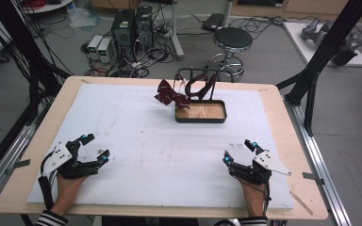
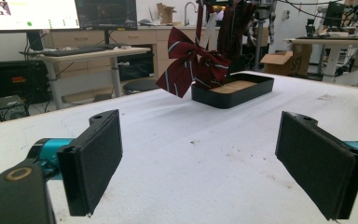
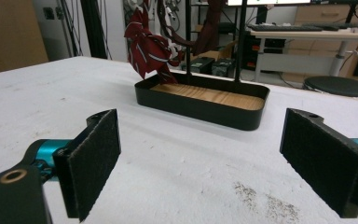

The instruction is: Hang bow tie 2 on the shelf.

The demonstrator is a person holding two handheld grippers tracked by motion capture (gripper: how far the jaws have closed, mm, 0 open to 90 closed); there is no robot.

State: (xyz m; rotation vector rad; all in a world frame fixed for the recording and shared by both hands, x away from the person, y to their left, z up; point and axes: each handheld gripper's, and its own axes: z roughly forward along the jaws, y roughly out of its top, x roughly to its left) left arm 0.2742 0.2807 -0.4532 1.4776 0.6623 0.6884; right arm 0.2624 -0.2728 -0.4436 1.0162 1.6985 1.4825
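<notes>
A: Jaws first. The left hand-held gripper (image 1: 93,146), lower left of the high view, stands spread wide with nothing between its pads; the right hand-held gripper (image 1: 238,150), lower right, is just as released and empty. Both rest low on the white-covered bench (image 1: 136,141).

B: And the striped bow tie (image 1: 169,96)?

A: Upper middle of the frame, well apart from both, hanging off the rack (image 1: 199,75) that rises from the black tray (image 1: 201,119) with the wooden floor. In the left gripper view the bow tie (image 2: 192,65) droops over the tray's near corner.

B: What could go wrong?

A: I'd judge the tray is light. A sideways tug on the bow tie could drag or tip the whole stand if the strap stays caught. A shallow pinch on loose fabric might also slip.
</notes>
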